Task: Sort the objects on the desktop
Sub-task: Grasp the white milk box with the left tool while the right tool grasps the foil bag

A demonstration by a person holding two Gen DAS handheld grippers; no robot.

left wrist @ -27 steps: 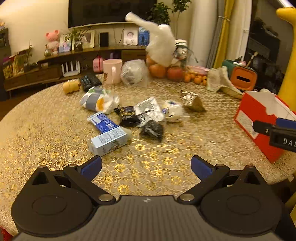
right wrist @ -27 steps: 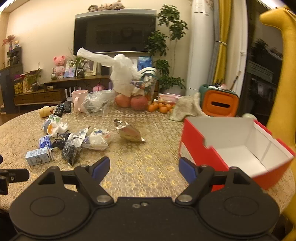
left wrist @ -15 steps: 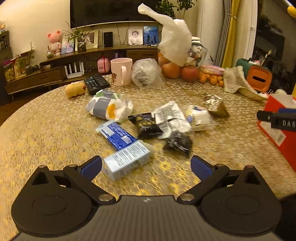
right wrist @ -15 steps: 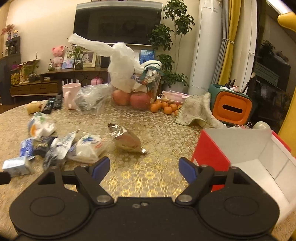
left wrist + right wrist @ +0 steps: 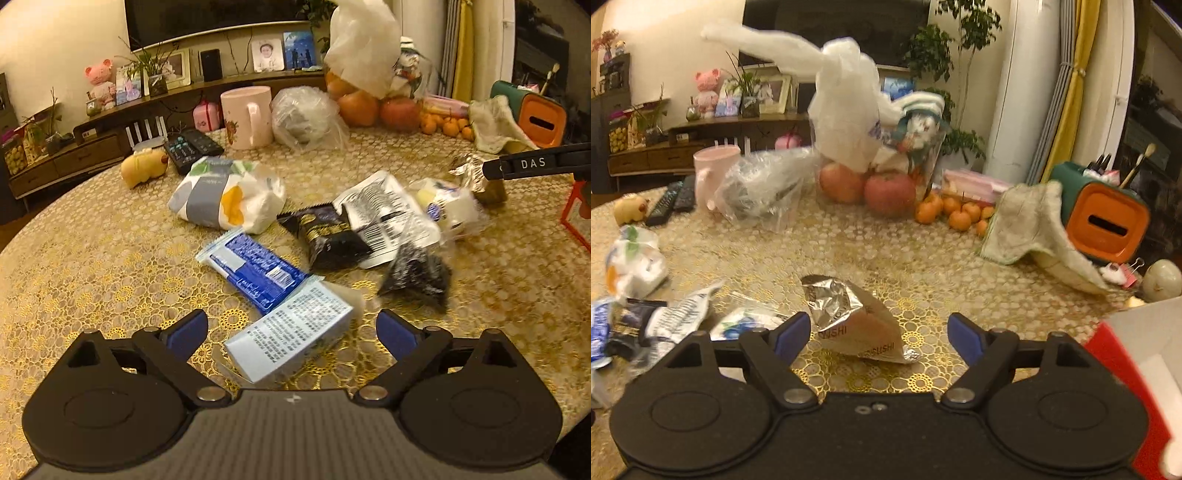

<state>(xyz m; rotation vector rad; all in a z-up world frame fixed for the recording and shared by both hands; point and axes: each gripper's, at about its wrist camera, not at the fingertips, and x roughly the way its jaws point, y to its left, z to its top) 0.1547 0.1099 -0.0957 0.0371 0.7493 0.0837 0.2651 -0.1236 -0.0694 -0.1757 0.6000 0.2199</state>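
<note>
My left gripper (image 5: 291, 330) is open, with a pale blue carton (image 5: 290, 338) lying between its fingers on the gold tablecloth. Beyond it lie a blue wrapper (image 5: 255, 271), black packets (image 5: 332, 236), a white printed packet (image 5: 388, 218) and a tissue pack (image 5: 225, 195). My right gripper (image 5: 879, 334) is open, with a crumpled silver foil packet (image 5: 855, 321) between its fingers. The red box (image 5: 1145, 373) with white inside is at the right gripper's lower right. The right gripper's finger (image 5: 535, 164) shows at the right edge of the left wrist view.
At the back of the table stand a pink mug (image 5: 249, 116), clear plastic bag (image 5: 306, 118), apples (image 5: 890, 194) under a white bag, small oranges (image 5: 955, 214), a cloth (image 5: 1030, 225), an orange-green holder (image 5: 1106, 219), remotes (image 5: 192, 149) and a yellow toy (image 5: 144, 171).
Both grippers have moved forward and down over the table. The carton now lies between the left fingers, the foil packet between the right fingers. Both stay open.
</note>
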